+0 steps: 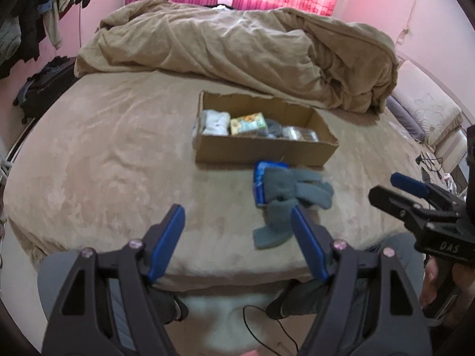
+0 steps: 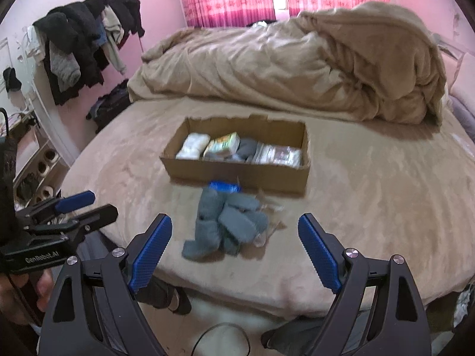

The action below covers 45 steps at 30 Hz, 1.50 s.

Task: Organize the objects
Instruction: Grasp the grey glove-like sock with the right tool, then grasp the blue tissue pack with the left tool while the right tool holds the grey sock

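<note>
While empty — both hand-held grippers (left (image 1: 237, 218), right (image 2: 235, 228)) agape.

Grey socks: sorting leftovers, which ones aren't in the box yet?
The loose pile of grey socks on the bed before the cardboard box, overlapping a blue packet; the others sit inside.

Open bed on both flanks, clutter down the middle

The bed (image 2: 371, 178) lies bare to the left and right of the cardboard box (image 2: 237, 175), wide enough for a gripper to pass on either side. Straight ahead, a heap of grey socks (image 2: 225, 225) over a blue packet (image 2: 224, 186) sits just before the box's near wall. Behind the box, the bunched duvet (image 2: 297, 68) walls off the far side.
</note>
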{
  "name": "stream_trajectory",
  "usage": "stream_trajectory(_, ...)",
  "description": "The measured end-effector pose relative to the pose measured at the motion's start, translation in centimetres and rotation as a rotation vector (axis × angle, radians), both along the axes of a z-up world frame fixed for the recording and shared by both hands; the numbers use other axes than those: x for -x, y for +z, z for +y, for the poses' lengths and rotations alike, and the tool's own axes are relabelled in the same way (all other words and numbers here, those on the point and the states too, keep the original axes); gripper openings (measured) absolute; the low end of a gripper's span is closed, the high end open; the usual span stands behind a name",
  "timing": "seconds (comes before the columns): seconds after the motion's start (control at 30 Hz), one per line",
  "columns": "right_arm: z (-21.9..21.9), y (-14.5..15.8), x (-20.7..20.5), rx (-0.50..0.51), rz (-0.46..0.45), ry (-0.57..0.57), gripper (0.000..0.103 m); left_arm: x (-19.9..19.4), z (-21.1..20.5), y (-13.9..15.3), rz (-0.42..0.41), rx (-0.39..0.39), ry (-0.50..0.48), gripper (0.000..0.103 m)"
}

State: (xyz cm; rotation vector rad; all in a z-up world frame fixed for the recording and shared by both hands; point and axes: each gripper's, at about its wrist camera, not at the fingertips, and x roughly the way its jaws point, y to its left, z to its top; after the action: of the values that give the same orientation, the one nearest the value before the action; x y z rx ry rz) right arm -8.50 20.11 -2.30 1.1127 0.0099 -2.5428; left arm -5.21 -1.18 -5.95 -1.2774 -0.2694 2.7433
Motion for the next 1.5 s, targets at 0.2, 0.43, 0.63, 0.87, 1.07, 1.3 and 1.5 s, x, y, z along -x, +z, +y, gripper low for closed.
stream_trajectory(0.2,-1.9,-2.7,1.4,-0.044,-0.045,0.024,0.072,0.9,-1.8,-2.5,-0.044,-0.03,0.021,0.075)
stream_trajectory(0.43,-5.1,-5.5,3.1,-0.076,-0.095,0.08,0.069,2.1,-3.9,-5.3,-0.095,-0.058,0.046,0.075)
stream_trajectory(0.63,-7.4,-8.0,5.2,-0.112,-0.123,0.101,0.068,2.9,-5.3,-6.8,-0.122,-0.069,0.074,0.075)
stream_trajectory(0.87,-7.4,-10.6,7.2,-0.121,-0.154,0.105,0.044,3.6,-4.6,-7.9,-0.142,-0.064,0.061,0.075)
stream_trajectory(1.07,-5.9,-9.6,7.0,-0.056,-0.156,0.118,0.039,4.8,-2.4,-8.0,-0.143,-0.036,0.033,0.075)
stream_trajectory(1.3,-1.5,-6.5,5.6,0.032,-0.12,0.083,0.039,6.6,1.8,-8.3,-0.143,-0.03,-0.03,0.075)
stream_trajectory(1.5,1.8,-3.9,4.5,0.06,-0.063,0.071,0.039,7.9,5.6,-8.4,-0.132,0.008,-0.089,0.075)
